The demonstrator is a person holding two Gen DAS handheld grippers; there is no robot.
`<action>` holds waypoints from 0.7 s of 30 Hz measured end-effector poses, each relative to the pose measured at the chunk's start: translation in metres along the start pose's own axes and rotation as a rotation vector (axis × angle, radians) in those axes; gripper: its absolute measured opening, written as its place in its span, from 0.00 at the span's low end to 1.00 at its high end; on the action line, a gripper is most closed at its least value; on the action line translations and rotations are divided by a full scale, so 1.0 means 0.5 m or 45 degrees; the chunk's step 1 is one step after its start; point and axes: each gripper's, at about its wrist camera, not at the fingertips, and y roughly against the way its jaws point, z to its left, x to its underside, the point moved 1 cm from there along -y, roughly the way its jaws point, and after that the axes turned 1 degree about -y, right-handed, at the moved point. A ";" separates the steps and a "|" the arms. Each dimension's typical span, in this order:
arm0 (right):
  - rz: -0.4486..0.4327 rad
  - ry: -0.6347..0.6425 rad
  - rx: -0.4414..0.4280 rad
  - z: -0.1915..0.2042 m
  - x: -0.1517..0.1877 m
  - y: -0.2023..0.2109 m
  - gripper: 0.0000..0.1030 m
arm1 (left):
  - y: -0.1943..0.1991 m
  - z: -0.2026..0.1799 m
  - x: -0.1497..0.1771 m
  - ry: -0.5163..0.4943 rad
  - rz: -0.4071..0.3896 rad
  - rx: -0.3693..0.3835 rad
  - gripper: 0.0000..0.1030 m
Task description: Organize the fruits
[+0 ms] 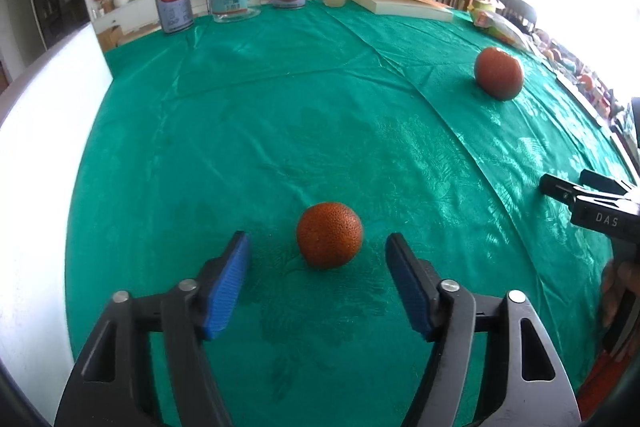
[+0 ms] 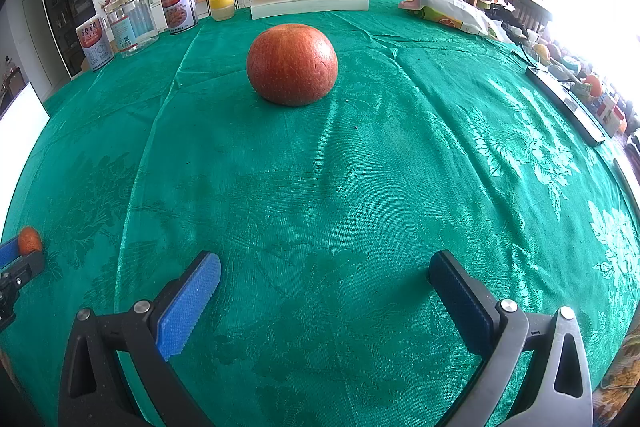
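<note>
The left gripper [image 1: 318, 247] stands apart, pads clear of the small orange [image 1: 329, 241] just ahead — the right gripper [image 2: 325, 269] gapes wide, empty, the large orange [image 2: 292, 64] well beyond on the green tablecloth [image 2: 360, 167].

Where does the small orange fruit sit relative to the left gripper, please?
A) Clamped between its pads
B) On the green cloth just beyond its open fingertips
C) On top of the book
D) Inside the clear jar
B: the small orange fruit rests on the green cloth just past the left gripper, touching neither blue pad.
</note>
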 end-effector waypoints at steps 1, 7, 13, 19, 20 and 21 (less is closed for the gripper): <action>0.000 0.000 0.000 0.000 0.000 0.000 1.00 | -0.005 0.000 -0.001 0.004 0.002 -0.007 0.77; -0.003 0.002 -0.032 0.000 0.002 0.001 1.00 | -0.028 -0.008 -0.009 0.019 0.018 -0.075 0.91; 0.010 -0.114 -0.232 -0.028 -0.088 -0.009 1.00 | -0.032 -0.003 -0.007 0.036 0.026 -0.085 0.95; 0.038 -0.003 -0.204 0.032 -0.232 -0.077 1.00 | -0.032 -0.004 -0.007 0.037 0.027 -0.088 0.96; 0.059 -0.007 -0.191 0.037 -0.245 -0.094 1.00 | -0.032 -0.004 -0.007 0.037 0.027 -0.088 0.96; 0.080 -0.015 -0.184 0.038 -0.255 -0.111 1.00 | -0.032 -0.004 -0.007 0.037 0.027 -0.089 0.96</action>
